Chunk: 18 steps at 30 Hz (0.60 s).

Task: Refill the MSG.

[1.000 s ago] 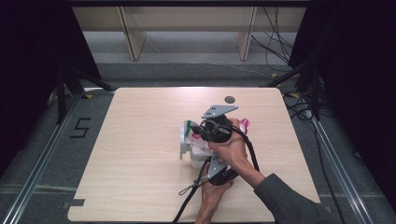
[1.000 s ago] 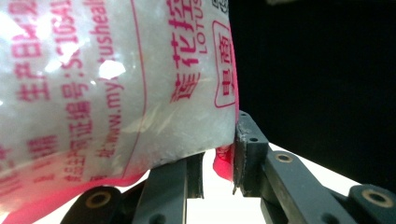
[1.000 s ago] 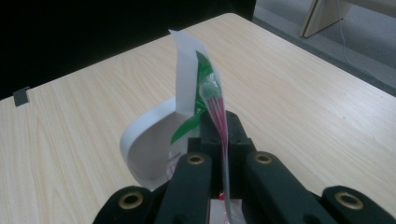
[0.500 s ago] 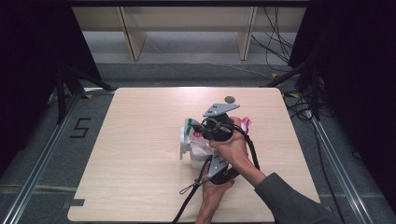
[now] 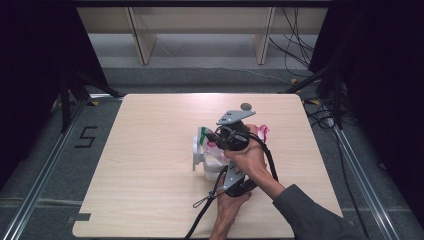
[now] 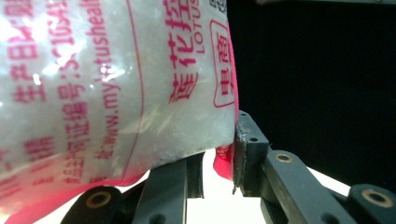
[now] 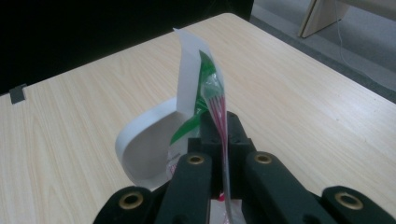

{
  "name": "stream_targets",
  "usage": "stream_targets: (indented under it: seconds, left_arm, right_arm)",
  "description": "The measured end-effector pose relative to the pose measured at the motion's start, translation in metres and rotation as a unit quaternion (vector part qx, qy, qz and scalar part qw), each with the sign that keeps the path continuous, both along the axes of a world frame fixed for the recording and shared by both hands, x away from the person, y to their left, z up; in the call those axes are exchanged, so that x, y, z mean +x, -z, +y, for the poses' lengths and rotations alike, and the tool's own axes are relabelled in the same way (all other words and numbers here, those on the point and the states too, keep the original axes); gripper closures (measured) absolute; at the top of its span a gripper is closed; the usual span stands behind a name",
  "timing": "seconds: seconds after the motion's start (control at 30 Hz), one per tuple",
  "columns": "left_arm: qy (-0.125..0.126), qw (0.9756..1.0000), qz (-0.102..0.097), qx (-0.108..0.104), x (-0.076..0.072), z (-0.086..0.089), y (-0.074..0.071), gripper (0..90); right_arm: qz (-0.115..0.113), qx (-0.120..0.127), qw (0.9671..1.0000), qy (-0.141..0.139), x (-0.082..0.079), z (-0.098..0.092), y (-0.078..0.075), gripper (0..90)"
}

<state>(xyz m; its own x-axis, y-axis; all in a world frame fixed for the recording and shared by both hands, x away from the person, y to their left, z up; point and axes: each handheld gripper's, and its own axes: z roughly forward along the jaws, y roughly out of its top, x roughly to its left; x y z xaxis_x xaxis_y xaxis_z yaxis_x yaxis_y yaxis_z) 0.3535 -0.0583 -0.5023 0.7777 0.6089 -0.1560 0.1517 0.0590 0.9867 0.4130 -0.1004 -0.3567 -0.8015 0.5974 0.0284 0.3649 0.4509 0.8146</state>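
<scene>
The clear plastic bag with pink print [image 6: 116, 88] is gripped at its top edge by the clenched right gripper [image 7: 219, 126] and lower by the left gripper [image 6: 219, 163], above the white bowl [image 7: 149, 149] at the table's [image 5: 150, 150] four o'clock. Emptying seems pending.

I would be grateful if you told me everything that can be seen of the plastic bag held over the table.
The plastic bag is a clear, crinkled pouch with pink-red print and edging and a green patch near its top, filled with something white and granular. It is held above the wooden table, beside a white bowl. The right claw is shut on its thin flattened top edge, and the left claw pinches a lower corner. A stiff white flap stands upright beside the green part; whether it belongs to the bag I cannot tell.
</scene>
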Motion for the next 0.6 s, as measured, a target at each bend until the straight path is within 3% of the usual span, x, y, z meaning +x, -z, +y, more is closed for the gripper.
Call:
stream_targets:
  seconds: [0.03,0.1,0.13,0.23,0.3,0.6]
  left_arm:
    - [-0.001,1.0000,-0.001,0.003,-0.0003,0.0003,-0.0002,75.6]
    - [-0.002,1.0000,-0.002,0.006,-0.0007,0.0007,-0.0008,75.5]
    - [-0.010,0.9997,0.005,0.023,-0.0025,0.0025,-0.0023,75.5]
    - [-0.009,0.9997,0.001,0.021,-0.0025,0.0028,-0.0025,75.5]
    - [-0.001,1.0000,-0.006,0.007,-0.0012,0.0016,-0.0016,75.5]
    - [-0.003,0.9999,-0.005,0.009,-0.0018,0.0020,-0.0012,75.4]
  right_arm:
    - [-0.012,0.001,0.9999,0.000,0.0017,0.0016,0.0024,90.0]
    - [-0.012,-0.005,0.9999,-0.002,0.0023,0.0015,0.0024,90.0]
    - [-0.008,-0.009,0.9999,-0.009,0.0031,0.0013,0.0021,90.0]
    - [0.000,-0.005,1.0000,-0.004,0.0021,0.0030,0.0029,90.0]
    - [-0.005,-0.010,0.9999,-0.010,0.0029,0.0033,0.0030,90.0]
    - [0.003,-0.011,0.9999,0.000,0.0028,0.0050,0.0046,90.0]
